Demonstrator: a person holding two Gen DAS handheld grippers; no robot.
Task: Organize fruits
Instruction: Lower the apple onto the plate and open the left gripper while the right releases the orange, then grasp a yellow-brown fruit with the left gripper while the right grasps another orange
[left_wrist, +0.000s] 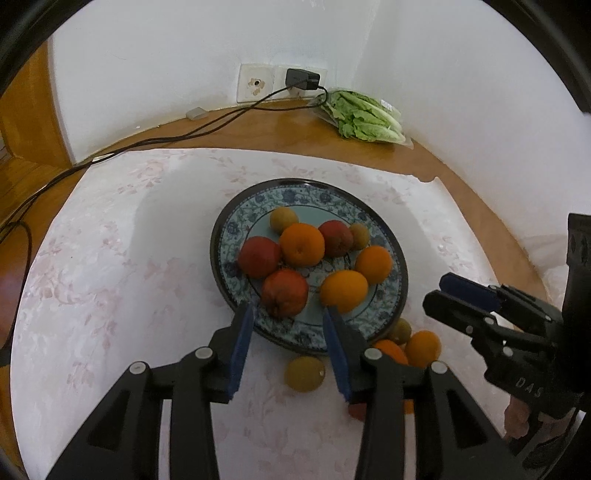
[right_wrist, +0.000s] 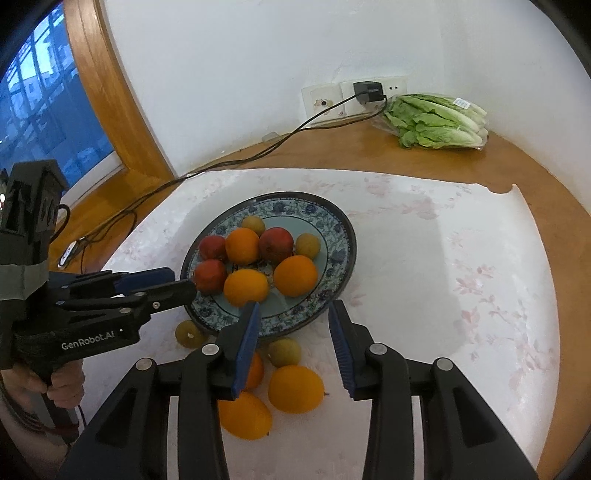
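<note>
A blue-patterned plate (left_wrist: 236, 225) (right_wrist: 332, 221) holds several fruits: red apples (left_wrist: 285, 291), oranges (left_wrist: 343, 290) (right_wrist: 295, 275) and small yellow-green fruits (left_wrist: 282, 218). Loose fruit lies on the cloth in front of the plate: oranges (right_wrist: 295, 387) (left_wrist: 423, 347) and yellow-green fruits (left_wrist: 304, 373) (right_wrist: 284, 350). My left gripper (left_wrist: 290, 314) is open and empty, fingertips at the plate's near rim beside an apple. My right gripper (right_wrist: 293, 314) is open and empty, above the loose fruit at the plate's near edge. Each gripper shows in the other's view (left_wrist: 443, 295) (right_wrist: 173, 282).
A white floral cloth (left_wrist: 110, 258) covers a wooden table. Bagged lettuce (left_wrist: 364, 116) (right_wrist: 436, 122) lies at the back by the wall. A charger (left_wrist: 303, 78) is plugged into the wall socket; its black cable (left_wrist: 147, 142) runs left across the table. A window (right_wrist: 44, 110) is at the left.
</note>
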